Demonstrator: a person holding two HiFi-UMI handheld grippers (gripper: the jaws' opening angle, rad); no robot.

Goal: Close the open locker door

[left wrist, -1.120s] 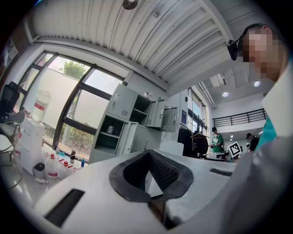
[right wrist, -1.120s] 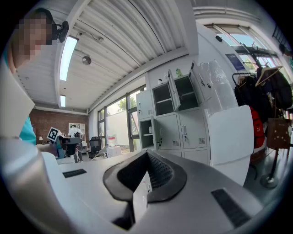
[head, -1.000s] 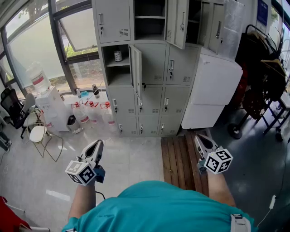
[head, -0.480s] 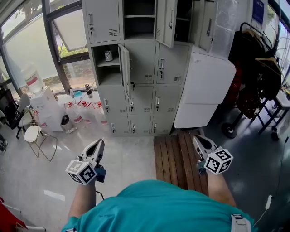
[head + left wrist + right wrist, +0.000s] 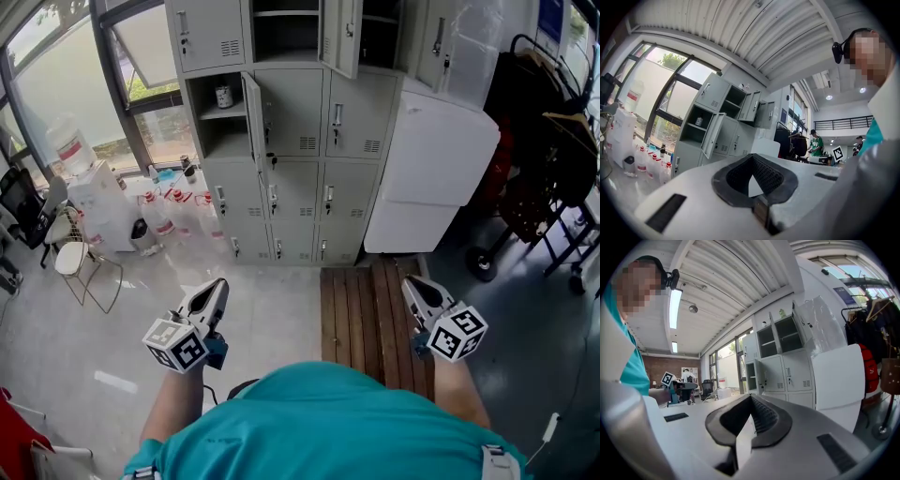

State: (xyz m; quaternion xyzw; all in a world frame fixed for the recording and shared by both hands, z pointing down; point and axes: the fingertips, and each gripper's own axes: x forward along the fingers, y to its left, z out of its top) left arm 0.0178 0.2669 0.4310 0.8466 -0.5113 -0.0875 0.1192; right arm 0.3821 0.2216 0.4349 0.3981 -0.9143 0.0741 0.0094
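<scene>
The grey locker bank [image 5: 300,141] stands against the far wall. One middle-row door [image 5: 251,117] hangs open toward me, hinged on its right, showing a compartment with a small can [image 5: 223,97]. That door also shows in the left gripper view [image 5: 712,133] and the right gripper view [image 5: 761,373]. My left gripper [image 5: 217,289] is shut and holds nothing, well short of the lockers above the pale floor. My right gripper [image 5: 411,285] is shut and empty, above the wooden pallet [image 5: 370,309]. Both point level toward the lockers.
Two top-row doors [image 5: 345,33] also stand open. A white cabinet [image 5: 431,173] leans by the lockers' right side. Water bottles [image 5: 164,216], a dispenser [image 5: 94,197] and a chair [image 5: 80,262] are at left. A dark clothes rack [image 5: 553,159] is at right.
The lockers have grown slightly larger and shifted left in the head view as I walk toward them. Both grippers travel along, still shut.
</scene>
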